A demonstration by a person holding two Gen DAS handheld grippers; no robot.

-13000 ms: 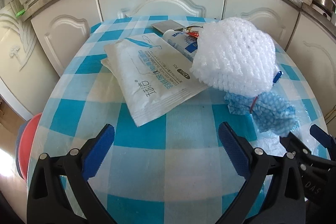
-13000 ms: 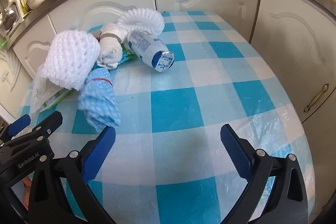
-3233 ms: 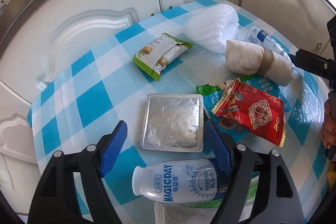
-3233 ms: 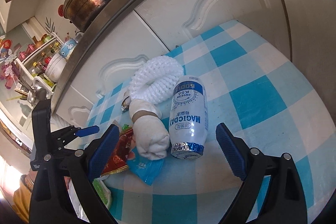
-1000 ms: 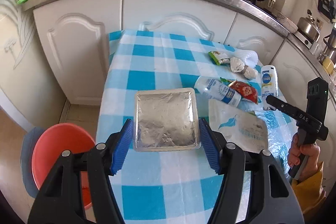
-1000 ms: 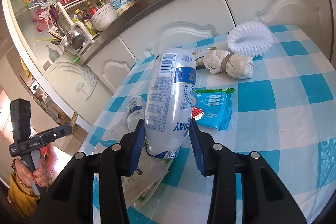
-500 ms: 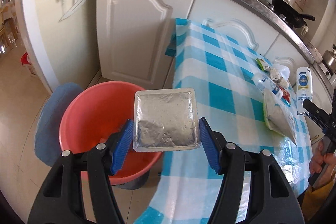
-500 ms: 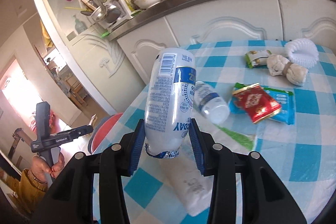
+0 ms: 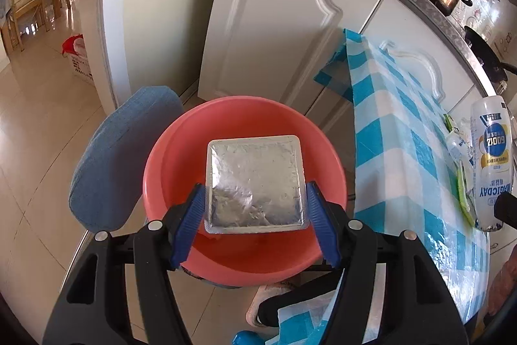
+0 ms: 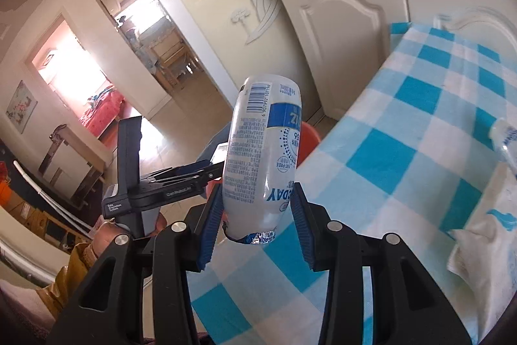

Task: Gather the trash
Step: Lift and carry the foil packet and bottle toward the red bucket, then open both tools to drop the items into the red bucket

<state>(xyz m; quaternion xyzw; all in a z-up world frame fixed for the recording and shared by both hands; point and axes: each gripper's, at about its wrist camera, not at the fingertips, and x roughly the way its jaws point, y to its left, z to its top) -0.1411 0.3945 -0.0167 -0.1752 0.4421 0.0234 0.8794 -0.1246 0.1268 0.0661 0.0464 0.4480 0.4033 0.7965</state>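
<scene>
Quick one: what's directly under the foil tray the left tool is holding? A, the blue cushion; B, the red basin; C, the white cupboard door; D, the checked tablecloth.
B: in the left wrist view the foil tray, clamped in the left tool, sits framed by the red basin on all sides, with the tablecloth off to the right.

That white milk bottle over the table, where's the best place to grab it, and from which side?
Across the round body near its foil-capped mouth, one pad on each side, coming from the mouth end. That is how the right gripper holds the bottle now: the straight, smooth sides give the blue pads flat contact, while the long body sticks out ahead of the fingers.
</scene>
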